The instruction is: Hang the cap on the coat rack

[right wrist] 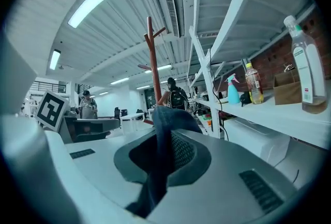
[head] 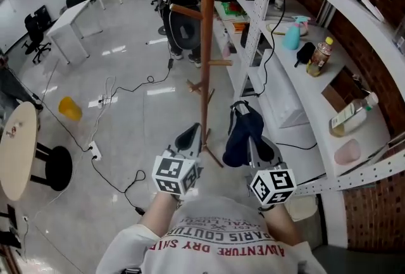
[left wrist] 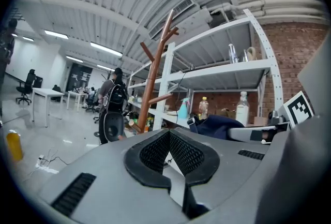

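Two grippers are counted, the left gripper [head: 191, 137] and the right gripper [head: 255, 147]; one cap [head: 240, 133] is seen; one rack [head: 206, 45]; one spray bottle [head: 292, 35]; one stool [head: 58, 167]; one table [head: 16, 149].

The cap [head: 243, 133] is showing dark navy at frame centre. The rack [head: 206, 45] is showing reddish-brown. The left gripper [head: 193, 135] and right gripper [head: 252, 143] are showing pale grey with black pads, their cubes carrying black-and-white squares. Shelves [head: 323, 92] are gleaming white, bricks [head: 380, 38] at right are showing red, and a bottle [head: 292, 35] is showing teal.
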A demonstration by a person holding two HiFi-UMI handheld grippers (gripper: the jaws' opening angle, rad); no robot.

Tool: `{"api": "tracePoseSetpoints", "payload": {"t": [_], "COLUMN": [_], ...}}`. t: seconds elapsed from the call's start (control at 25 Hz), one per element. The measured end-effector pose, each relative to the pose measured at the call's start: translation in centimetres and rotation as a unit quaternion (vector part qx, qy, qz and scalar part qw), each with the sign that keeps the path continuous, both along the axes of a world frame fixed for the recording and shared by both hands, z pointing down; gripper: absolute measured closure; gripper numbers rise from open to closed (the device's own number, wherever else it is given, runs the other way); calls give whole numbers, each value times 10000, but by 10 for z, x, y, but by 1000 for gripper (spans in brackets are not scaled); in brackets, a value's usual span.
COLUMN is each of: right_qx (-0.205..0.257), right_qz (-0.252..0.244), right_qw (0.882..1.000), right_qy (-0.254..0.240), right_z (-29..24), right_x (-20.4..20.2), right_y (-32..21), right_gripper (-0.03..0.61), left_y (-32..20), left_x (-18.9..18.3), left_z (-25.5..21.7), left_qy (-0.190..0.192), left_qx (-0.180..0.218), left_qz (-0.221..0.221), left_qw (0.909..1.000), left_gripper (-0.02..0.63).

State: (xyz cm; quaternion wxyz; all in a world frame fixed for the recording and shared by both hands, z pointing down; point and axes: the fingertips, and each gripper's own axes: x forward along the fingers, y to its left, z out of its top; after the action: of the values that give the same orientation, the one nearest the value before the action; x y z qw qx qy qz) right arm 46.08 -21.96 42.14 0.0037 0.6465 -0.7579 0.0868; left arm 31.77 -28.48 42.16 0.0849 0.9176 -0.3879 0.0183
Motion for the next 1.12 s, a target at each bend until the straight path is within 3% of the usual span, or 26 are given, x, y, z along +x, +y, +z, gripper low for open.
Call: {"api": "tracePoseSetpoints", "payload": {"t": [0.16, 0.36, 0.56, 0.76, 1.12], "right_qx": [67, 359, 728, 1014, 833], "right_qz": [-282, -721, -1022, -1179, -1123], "right_qw": [9996, 9967, 9921, 9878, 9901], "right_qy": [-64, -96, -16, -15, -136], "right_z": [-1, -18, -47, -74, -63], "right_x": [25, 27, 25, 19, 7], "right_y": [-19, -42, -61, -83, -125], "right_gripper": [554, 555, 555, 555, 554], "left_y": [-8, -13, -15, -15, -33], "left_x": [18, 17, 16, 7, -4], "left_z": [6, 11, 5, 11, 17], "left_qy": [-25, -207, 20, 13, 2], "left_qx": [-92, -101, -131, -185, -371], "left_qz": [-320, -663, -870, -1042, -1075], "left_qw": [9994, 9975, 9961, 9944, 9935], "left_gripper": [609, 609, 609, 609, 609]}}
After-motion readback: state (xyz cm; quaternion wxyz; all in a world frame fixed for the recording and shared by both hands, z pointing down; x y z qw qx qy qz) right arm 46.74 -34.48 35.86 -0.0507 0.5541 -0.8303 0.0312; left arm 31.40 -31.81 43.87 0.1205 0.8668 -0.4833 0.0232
